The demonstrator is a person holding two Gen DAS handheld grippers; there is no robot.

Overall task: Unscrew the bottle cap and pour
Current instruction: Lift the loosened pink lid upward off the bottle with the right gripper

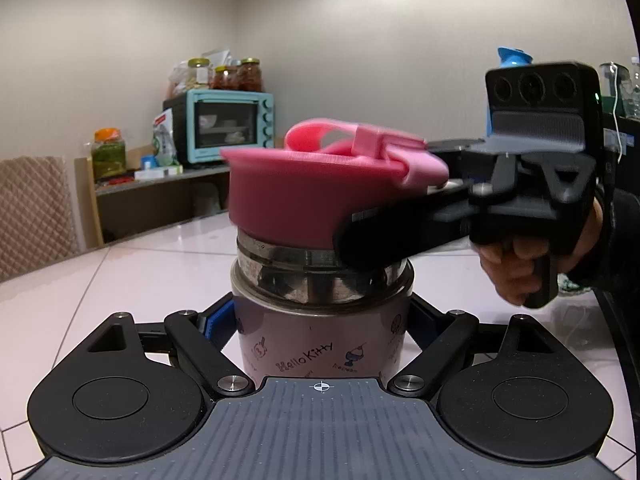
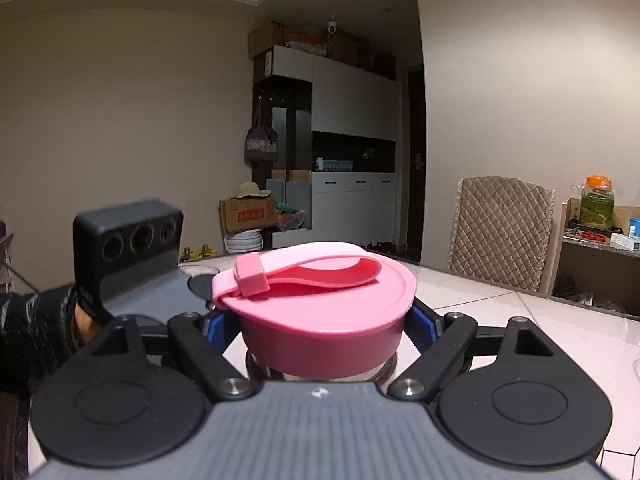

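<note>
Gripping the bottle (image 1: 320,344) body, left gripper (image 1: 320,320) jaws are closed on it; right gripper (image 2: 320,328) jaws clamp the pink cap (image 2: 324,320), tilted above the steel neck (image 1: 320,276). Surface (image 1: 100,300) beneath.

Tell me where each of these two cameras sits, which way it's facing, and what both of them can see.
Left wrist: sits on the left gripper, low, facing the bottle it clamps; beyond are the toaster oven, the right gripper and the right hand.
Right wrist: sits on the right gripper, higher, facing the pink cap it clamps; the left gripper's camera block and the cabinets lie behind.
Shared: cap, table, quilted chair, orange-lidded jar.
</note>
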